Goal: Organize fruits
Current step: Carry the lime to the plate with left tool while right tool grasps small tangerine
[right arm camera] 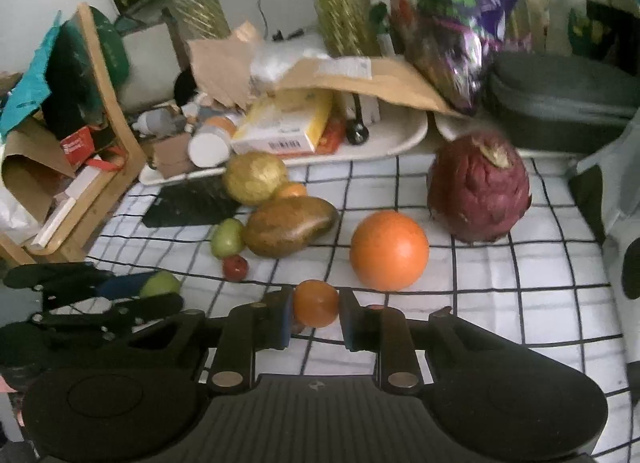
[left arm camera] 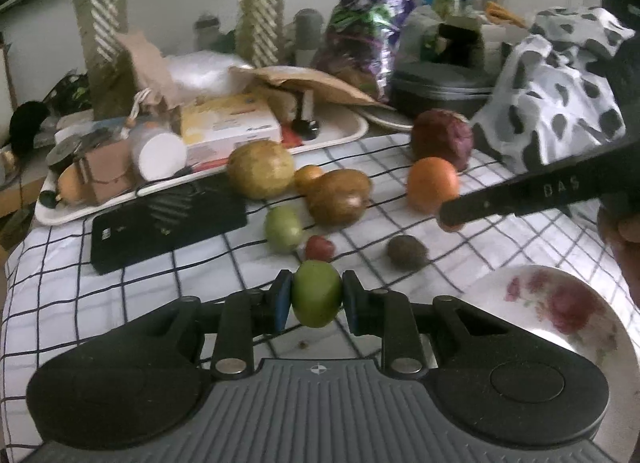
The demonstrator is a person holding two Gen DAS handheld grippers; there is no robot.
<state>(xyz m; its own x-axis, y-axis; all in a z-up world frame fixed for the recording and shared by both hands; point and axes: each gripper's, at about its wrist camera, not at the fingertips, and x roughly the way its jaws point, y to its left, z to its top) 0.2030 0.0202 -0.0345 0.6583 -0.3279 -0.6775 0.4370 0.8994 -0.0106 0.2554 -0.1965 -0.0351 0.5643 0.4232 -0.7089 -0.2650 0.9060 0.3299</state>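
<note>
Task looked early: both grippers were loaded but nothing sat in the bowl (left arm camera: 500, 287) yet as far as its visible part showed. Left gripper (left arm camera: 316, 295) had its fingers clamped on a green fruit (left arm camera: 316, 293), held just above the checked cloth (left arm camera: 160, 283) covering the desk, near the front edge. Right gripper (right arm camera: 316, 305) had its fingers clamped on a small orange fruit (right arm camera: 316, 303), also near the front edge; whether it was lifted or touching the cloth could not be told. The flowered bowl stood at the front right corner, beside the left gripper, seemingly the drop spot, judging from the task. Left on the cloth: big orange (right arm camera: 389, 250) mid-desk, dark red fruit (right arm camera: 478, 189) behind it toward the right edge, mango (right arm camera: 290, 225) touching a round yellow-green fruit (right arm camera: 255, 177) toward the back left, another small orange one (right arm camera: 292, 191) tucked between those two, second green fruit (right arm camera: 228, 237) just beside the mango, small red fruit (right arm camera: 235, 267) in front of it, and a dark brown round one (left arm camera: 407, 250) seen only in the left view. A cluttered tray (left arm camera: 352, 131) and a black flat case (left arm camera: 168, 223) sat along the back left, untouched. So two fruits in hand, about eight loose, sorting mostly ahead.
</note>
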